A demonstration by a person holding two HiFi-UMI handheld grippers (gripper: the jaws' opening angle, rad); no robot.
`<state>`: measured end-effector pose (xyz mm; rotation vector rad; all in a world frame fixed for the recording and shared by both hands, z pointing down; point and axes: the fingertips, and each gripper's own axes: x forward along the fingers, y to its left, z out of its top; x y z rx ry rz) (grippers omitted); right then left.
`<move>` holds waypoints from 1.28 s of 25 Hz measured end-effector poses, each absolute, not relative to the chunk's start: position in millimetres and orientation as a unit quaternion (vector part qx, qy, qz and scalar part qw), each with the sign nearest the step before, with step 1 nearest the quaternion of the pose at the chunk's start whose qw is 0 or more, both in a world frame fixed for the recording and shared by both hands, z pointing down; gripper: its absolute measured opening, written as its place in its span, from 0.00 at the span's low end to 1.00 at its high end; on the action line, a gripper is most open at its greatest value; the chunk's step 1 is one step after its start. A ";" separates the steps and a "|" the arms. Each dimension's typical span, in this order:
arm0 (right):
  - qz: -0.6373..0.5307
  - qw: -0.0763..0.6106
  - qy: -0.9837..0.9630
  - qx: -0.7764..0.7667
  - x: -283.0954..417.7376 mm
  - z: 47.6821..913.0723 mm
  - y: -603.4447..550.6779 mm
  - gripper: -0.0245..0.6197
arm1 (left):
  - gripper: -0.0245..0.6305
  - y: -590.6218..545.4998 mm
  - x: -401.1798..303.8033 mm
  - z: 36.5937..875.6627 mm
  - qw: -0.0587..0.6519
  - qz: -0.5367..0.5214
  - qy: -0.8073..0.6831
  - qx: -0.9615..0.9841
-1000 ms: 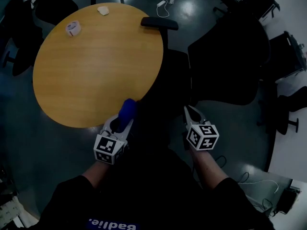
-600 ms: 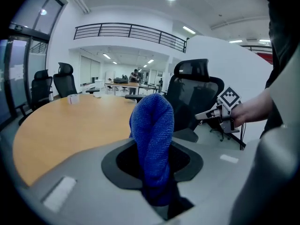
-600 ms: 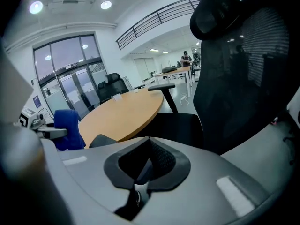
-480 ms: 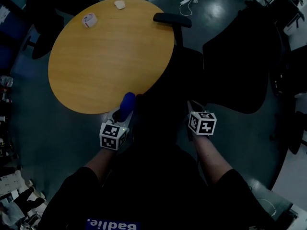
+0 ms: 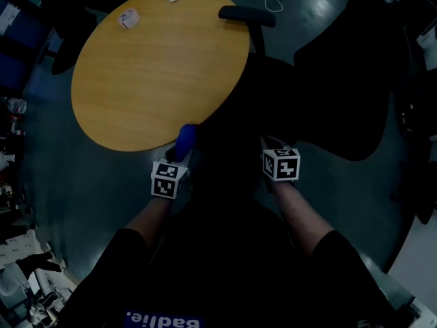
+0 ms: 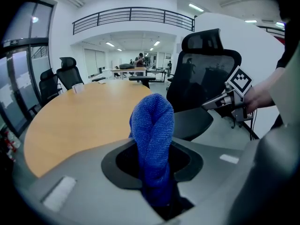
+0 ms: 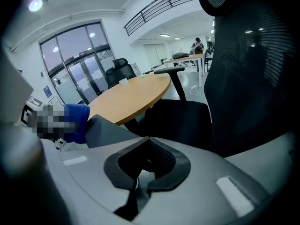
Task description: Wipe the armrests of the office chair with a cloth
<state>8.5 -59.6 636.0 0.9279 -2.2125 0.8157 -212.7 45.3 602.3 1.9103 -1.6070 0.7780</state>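
Your left gripper (image 5: 179, 157) is clamped on the blue cloth (image 6: 152, 139), which stands up out of its jaws as a folded, rounded bundle. Your right gripper (image 5: 269, 144) has its jaws together with nothing between them. In the head view you hold the two side by side and apart, with the dark office chair (image 5: 341, 74) ahead of them. The cloth's tip is at the near edge of the round wooden table (image 5: 157, 60). The chair's far armrest (image 5: 247, 16) sits beside the table's far-right rim, well apart from the cloth. In the left gripper view, a dark rounded pad (image 6: 190, 123) of the chair lies just beyond the cloth and to its right, below the mesh backrest (image 6: 208, 81). No view shows whether the cloth touches that pad. In the right gripper view the cloth shows at the left, near the table's edge, with the chair's seat (image 7: 180, 116) straight ahead.
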 end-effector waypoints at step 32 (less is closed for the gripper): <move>0.328 0.269 -0.855 0.300 3.9 631.5 -43.8 0.05 | 0.24 47.3 -121.5 606.6 0.246 0.327 -0.558 0.722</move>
